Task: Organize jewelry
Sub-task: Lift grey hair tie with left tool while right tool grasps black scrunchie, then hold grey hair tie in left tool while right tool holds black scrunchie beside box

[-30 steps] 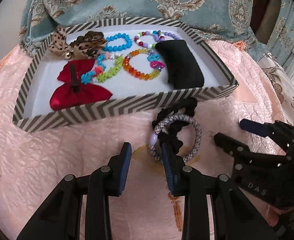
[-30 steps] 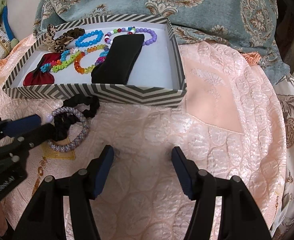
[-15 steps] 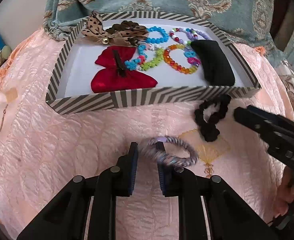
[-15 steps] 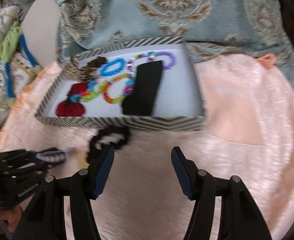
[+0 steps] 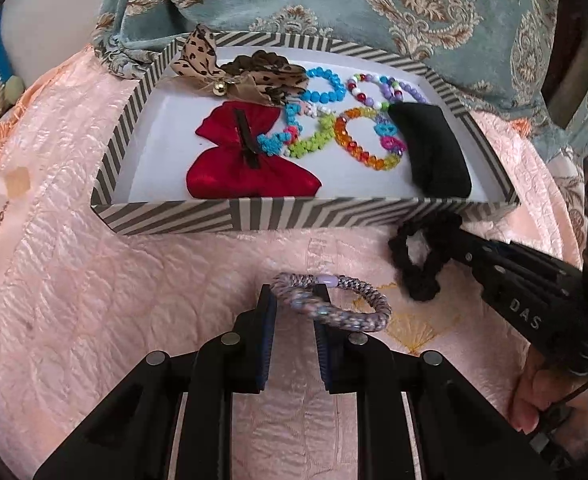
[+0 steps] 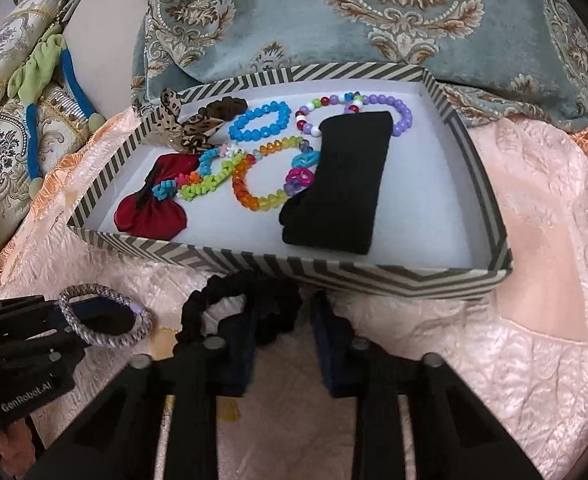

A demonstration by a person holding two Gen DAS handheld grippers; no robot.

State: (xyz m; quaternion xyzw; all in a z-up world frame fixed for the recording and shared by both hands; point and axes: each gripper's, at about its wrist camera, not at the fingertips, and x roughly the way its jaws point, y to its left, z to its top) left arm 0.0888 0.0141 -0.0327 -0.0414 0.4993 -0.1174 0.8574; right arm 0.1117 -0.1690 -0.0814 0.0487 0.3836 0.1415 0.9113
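Across a pink quilted bedspread [image 5: 94,300], a striped shallow box [image 5: 230,216] is seen at the far side, already filled toward its left and middle with a red bow [image 5: 250,176], a leopard-print bow [image 5: 250,76], several coloured bead bracelets [image 5: 369,140] and a folded black band [image 5: 433,148]; bare white floor is left at the box's right end. A patterned blue-grey cloth [image 6: 333,12] is draped behind it.

Just outside the box's near wall, a black scrunchie [image 6: 250,300] is caught by the right gripper [image 6: 282,344], whose jaws are closed to narrow on the scrunchie's near edge; most of the loop is left lying on the bedspread toward the left, touching or nearly touching the wall. Further left and nearer, a lilac braided hair tie [image 5: 329,300] is held clamped at its left end by the left gripper [image 5: 294,320], its loop trailing flat to the right.

Both pieces are judged ready for transfer, and the box is found directly beyond each tool, over the near wall. The right hand is the closer to the empty right end, so the scrunchie would need only to be raised clear of the rim and carried slightly away; snagging of its dangling loop on the wall is the likely hazard.
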